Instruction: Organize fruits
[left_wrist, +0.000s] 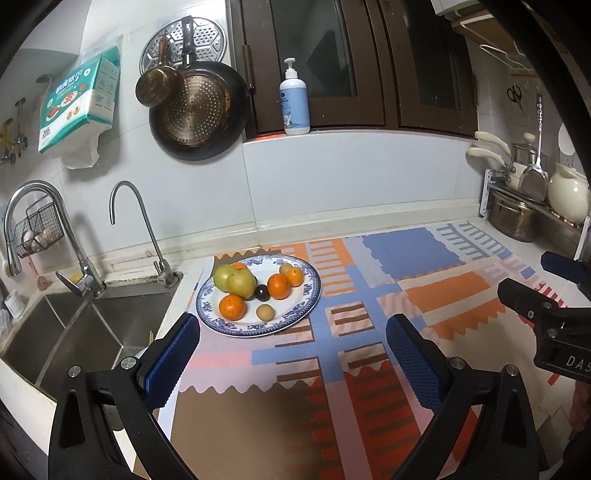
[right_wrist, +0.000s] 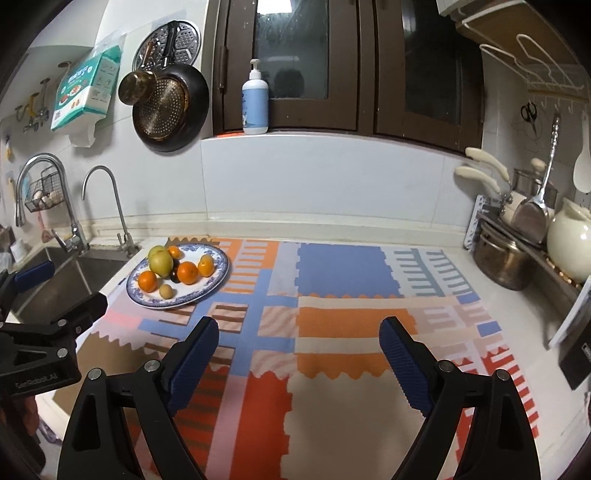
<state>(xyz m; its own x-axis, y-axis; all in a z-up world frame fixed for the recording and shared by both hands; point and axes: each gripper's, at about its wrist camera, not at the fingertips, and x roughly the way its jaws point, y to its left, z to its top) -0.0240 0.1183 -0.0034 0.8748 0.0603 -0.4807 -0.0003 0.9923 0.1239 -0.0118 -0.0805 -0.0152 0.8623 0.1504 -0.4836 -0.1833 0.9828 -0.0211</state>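
Note:
A blue-and-white plate (left_wrist: 310, 295) (right_wrist: 218, 269) sits on the patterned mat beside the sink. It holds two green apples (left_wrist: 236, 280) (right_wrist: 160, 262), several oranges (left_wrist: 232, 307) (right_wrist: 147, 280), a dark plum (left_wrist: 261, 293) and a small tan fruit (left_wrist: 265, 313) (right_wrist: 166, 291). My left gripper (left_wrist: 291, 350) is open and empty, just in front of the plate. My right gripper (right_wrist: 299, 347) is open and empty over the mat, to the right of the plate; it also shows in the left wrist view (left_wrist: 543, 288).
A steel sink (left_wrist: 74, 332) with two taps (left_wrist: 147, 229) lies left of the plate. A pot (right_wrist: 506, 258), a cream jug (right_wrist: 569, 236) and utensils stand on a rack at the right. A soap bottle (right_wrist: 255, 99) stands on the window sill. Pans (left_wrist: 195, 110) hang on the wall.

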